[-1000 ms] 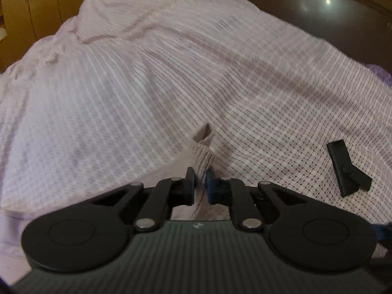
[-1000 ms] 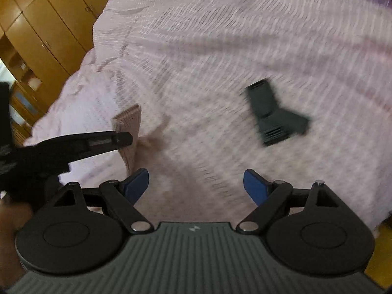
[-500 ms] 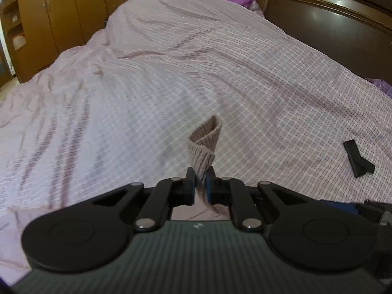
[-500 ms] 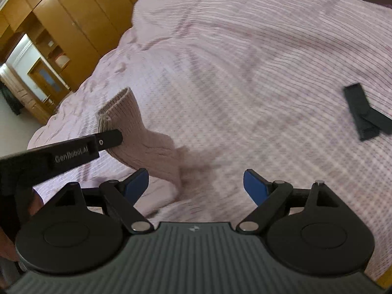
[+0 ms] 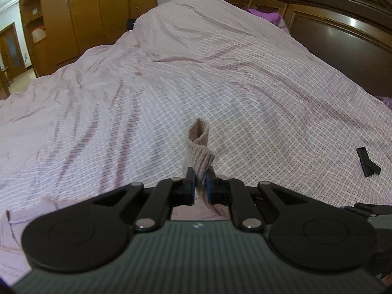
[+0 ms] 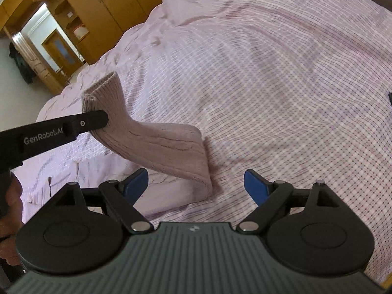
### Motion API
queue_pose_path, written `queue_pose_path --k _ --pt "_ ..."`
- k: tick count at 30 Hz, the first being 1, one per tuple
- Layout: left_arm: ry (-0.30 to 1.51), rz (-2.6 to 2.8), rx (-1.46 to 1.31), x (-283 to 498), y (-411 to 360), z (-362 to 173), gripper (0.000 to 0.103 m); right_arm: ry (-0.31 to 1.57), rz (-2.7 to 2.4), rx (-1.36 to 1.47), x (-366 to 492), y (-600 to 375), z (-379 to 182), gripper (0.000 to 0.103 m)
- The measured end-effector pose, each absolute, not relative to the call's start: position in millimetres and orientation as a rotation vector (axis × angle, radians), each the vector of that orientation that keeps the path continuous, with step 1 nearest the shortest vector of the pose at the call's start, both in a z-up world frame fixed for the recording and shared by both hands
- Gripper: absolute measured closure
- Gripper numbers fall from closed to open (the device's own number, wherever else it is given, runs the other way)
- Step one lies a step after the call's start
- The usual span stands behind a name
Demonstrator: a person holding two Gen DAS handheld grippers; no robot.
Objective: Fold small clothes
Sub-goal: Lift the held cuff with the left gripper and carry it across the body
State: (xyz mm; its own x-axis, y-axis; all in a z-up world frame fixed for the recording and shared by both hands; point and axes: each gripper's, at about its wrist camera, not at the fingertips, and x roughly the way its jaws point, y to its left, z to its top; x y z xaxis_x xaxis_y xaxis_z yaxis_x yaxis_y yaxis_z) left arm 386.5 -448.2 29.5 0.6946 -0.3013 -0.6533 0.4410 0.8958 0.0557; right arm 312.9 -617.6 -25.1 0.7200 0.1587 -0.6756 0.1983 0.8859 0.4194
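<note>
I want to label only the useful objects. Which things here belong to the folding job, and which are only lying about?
Belong to the job:
- pink knitted sock
- left gripper, shut on the sock
- right gripper, open, holding nothing

Only lying about:
- black folded item on the bedsheet
- purple cloth by the headboard

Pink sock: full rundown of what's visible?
The pink sock is a ribbed knit in pale dusty pink, soft and limp. The left tool is shut on it just below the open cuff, which stands up past the tips with a frayed thread at its rim. From there the leg slopes down, bends, and the lower part trails onto the checked bedspread, so it is only partly lifted. The right tool is open just in front of that lower fold, not touching it.
</note>
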Motion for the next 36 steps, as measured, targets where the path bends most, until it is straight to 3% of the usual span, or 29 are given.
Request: queue_pose_path --k 32,36 --pt "0.626 -0.225 0.125 389 -220 74 0.092 0.829 0.142 0.300 360 -425 -10 0.010" --pt "0.633 -0.200 0.140 384 -196 73 0.092 0.841 0.169 0.298 362 -402 -16 0.006"
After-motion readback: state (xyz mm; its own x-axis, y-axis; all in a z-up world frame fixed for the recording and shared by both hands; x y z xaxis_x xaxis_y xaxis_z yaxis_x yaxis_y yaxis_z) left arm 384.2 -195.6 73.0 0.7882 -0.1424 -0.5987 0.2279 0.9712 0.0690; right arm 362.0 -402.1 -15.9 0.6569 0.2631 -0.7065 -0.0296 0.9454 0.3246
